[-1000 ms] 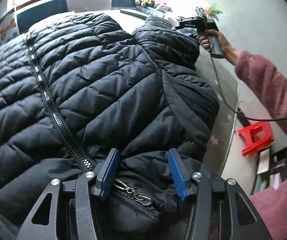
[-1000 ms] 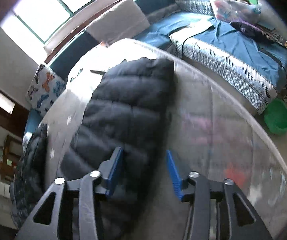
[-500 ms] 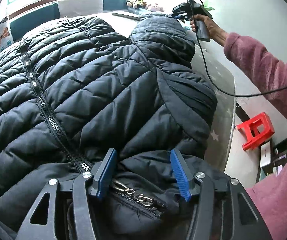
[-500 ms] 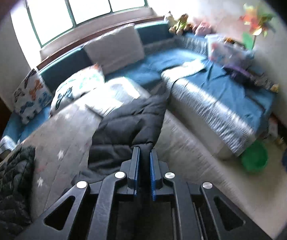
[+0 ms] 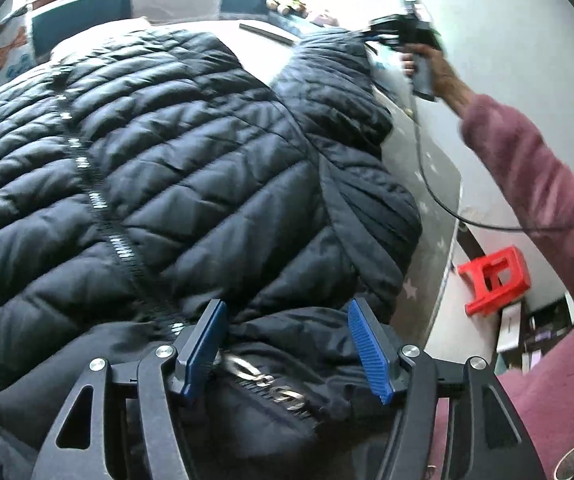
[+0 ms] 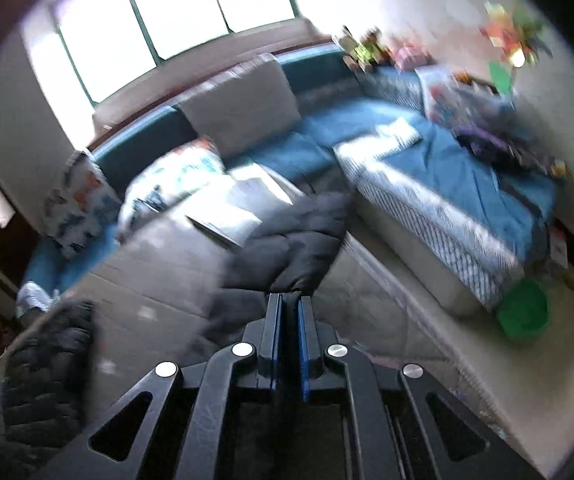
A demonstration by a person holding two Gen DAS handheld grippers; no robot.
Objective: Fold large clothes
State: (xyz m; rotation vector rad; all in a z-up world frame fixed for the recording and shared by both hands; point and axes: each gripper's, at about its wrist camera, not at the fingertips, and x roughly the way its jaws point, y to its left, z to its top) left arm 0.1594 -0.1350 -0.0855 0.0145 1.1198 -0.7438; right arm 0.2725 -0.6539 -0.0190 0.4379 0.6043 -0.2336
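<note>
Under the left wrist camera: black quilted jacket (image 5: 175,168) spread flat over the grey star-print desk (image 5: 435,184), zipper (image 5: 99,204) running up its middle. Left tool (image 5: 287,348) sits over the jacket's near edge, blue pads apart and opening; a bunched bit of jacket fabric with a metal chain (image 5: 263,384) lies between them, pads not pressing on it. Far right of that view, a hand (image 5: 443,72) on a pink sleeve (image 5: 535,168) holds the right tool (image 5: 371,34) at the tip of the jacket's sleeve (image 5: 339,76), which lies out toward the far right corner of the desk. Cable (image 5: 435,184) hangs from that tool's handle. Red stool (image 5: 495,280) on the floor beyond the desk edge.

From the right wrist camera: right tool (image 6: 290,312) clamped on the dark sleeve (image 6: 299,248), pads nearly together with the cuff fabric pinched between them. Sleeve end is raised off the desk (image 6: 159,280); jacket body (image 6: 43,364) shows bottom left. Behind: blue corner sofa (image 6: 447,168) with cushions (image 6: 243,104), windows (image 6: 175,12), green basin (image 6: 523,312) on the floor. Frame is motion-blurred.
</note>
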